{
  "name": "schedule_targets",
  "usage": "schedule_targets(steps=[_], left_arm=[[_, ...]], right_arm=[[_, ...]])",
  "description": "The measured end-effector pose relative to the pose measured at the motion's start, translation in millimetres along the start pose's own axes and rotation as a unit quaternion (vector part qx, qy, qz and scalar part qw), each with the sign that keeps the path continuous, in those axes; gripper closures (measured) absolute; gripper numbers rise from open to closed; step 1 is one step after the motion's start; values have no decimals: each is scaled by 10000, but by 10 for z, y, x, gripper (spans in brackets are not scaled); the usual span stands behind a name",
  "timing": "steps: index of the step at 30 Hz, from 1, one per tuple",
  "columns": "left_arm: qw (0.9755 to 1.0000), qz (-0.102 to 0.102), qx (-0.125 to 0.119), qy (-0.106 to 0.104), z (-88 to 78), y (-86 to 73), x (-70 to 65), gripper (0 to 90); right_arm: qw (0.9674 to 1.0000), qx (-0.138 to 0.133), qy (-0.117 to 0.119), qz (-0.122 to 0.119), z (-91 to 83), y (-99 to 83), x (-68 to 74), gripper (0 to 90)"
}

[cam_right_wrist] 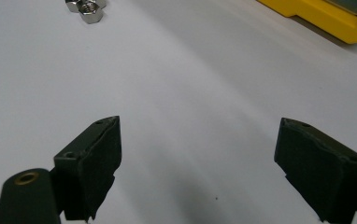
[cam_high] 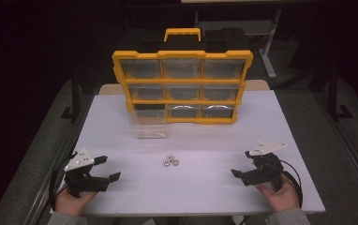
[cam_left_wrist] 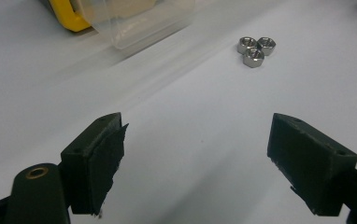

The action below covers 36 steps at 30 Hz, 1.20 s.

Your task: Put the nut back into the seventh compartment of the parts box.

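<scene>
Three small metal hex nuts (cam_high: 170,161) lie clustered on the white table (cam_high: 200,187), between the two grippers. My left gripper (cam_high: 108,168) rests near the front left edge, open, nothing between its jaws; the nuts (cam_left_wrist: 256,49) lie ahead to its right. My right gripper (cam_high: 242,163) rests near the front right, open and empty, with the nuts (cam_right_wrist: 87,9) at the top left of its view. A yellow organiser (cam_high: 182,86) with clear drawers stands upright at the back. One clear drawer (cam_high: 148,126) is pulled out of its bottom left slot and sits on the table in front.
The pulled-out clear drawer (cam_left_wrist: 144,23) lies ahead of the left gripper beside the organiser's yellow corner (cam_left_wrist: 67,16). The organiser's yellow base (cam_right_wrist: 326,21) lies ahead right of the right gripper. A cable (cam_high: 54,180) trails from the left gripper. Dark floor surrounds the table.
</scene>
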<state>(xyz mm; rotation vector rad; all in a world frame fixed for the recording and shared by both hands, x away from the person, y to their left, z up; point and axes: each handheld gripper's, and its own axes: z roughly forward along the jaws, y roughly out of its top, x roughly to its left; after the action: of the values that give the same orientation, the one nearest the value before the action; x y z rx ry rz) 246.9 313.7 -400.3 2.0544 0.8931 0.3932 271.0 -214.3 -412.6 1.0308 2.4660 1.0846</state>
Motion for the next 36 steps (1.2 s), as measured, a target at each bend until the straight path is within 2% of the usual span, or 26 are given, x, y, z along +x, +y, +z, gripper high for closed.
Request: schedule_targets(steps=[5, 9, 22, 29, 33, 36], left_arm=[[10000, 12, 8, 16, -20, -2, 3, 184], [10000, 25, -4, 6, -19, 5, 1, 184], [10000, 30, 12, 40, -12, 10, -4, 180], [10000, 34, 30, 75, -15, 15, -7, 180], [10000, 39, 37, 65, -5, 16, -11, 176], [10000, 62, 42, 43, 9, 18, -17, 175]], right_arm=[[9999, 90, 40, 50, 18, -4, 1, 140], [10000, 71, 37, -26, 22, -4, 9, 140], [9998, 127, 146, 44, 54, 48, 20, 140], [9991, 287, 300, -79, 121, 180, 82, 174], [9985, 377, 317, -251, 159, 316, 133, 179], [9975, 430, 449, -326, 224, 447, 189, 200]])
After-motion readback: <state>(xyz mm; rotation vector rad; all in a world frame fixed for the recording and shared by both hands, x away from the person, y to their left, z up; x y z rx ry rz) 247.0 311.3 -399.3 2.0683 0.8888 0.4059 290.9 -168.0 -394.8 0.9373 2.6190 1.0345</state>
